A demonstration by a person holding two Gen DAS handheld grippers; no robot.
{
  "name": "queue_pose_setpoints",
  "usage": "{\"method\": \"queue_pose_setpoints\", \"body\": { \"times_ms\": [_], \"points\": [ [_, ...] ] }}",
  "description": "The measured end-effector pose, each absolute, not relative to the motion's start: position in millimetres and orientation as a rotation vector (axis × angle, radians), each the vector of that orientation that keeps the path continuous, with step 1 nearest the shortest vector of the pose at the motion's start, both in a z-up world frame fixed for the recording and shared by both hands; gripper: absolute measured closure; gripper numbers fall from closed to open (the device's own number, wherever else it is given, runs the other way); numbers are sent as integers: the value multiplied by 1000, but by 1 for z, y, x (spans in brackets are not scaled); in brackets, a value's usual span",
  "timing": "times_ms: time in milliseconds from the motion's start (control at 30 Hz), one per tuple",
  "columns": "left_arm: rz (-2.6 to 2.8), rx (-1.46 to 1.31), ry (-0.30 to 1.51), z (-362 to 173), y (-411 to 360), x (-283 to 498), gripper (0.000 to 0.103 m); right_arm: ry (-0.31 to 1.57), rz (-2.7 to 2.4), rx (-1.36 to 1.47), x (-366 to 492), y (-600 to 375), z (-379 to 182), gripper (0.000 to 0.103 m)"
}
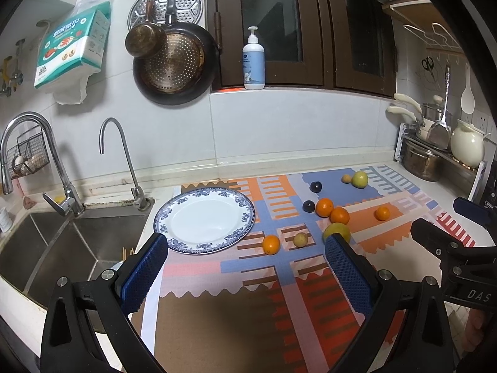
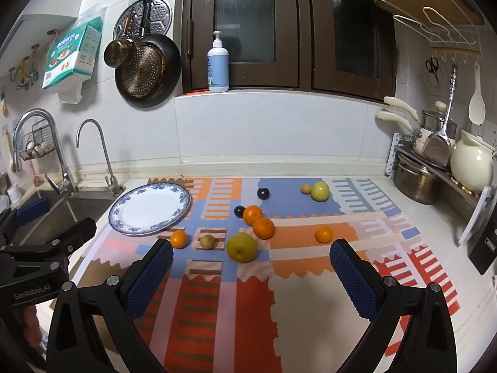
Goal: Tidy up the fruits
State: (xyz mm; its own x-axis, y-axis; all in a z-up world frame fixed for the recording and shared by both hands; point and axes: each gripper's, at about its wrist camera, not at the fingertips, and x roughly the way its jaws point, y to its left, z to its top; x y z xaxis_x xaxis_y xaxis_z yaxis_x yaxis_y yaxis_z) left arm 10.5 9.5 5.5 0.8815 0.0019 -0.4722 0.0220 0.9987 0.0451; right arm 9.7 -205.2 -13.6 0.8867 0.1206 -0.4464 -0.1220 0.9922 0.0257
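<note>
With both our claws, left claw [image 1: 245,256] and right claw [image 2: 251,262], spread empty, we risk nudging round fruit right of the plate [image 2: 124,222] rolling off the table [image 2: 435,227].

Right gripper [image 2: 251,256] open above patterned mat [image 2: 310,295]; empty plate [image 2: 149,209] at mat's far-left corner; fruits scattered mid-mat.

dim indoor light, soft shadows, sharp centre, strong fisheye bending, black vignetted corners

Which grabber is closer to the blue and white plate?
Left. The left gripper hangs just in front of the blue-and-white patterned plate, while the right gripper sits farther to the plate's right, behind the fruits.
</note>
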Motion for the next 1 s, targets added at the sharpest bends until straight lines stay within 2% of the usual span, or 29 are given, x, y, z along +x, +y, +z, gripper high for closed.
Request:
{"method": "queue_pose_setpoints", "body": {
  "times_ms": [1000],
  "points": [
    [-22, 58, 525, -6, 10, 33, 0, 512, 166, -18, 36, -201, -25, 1]
  ]
}}
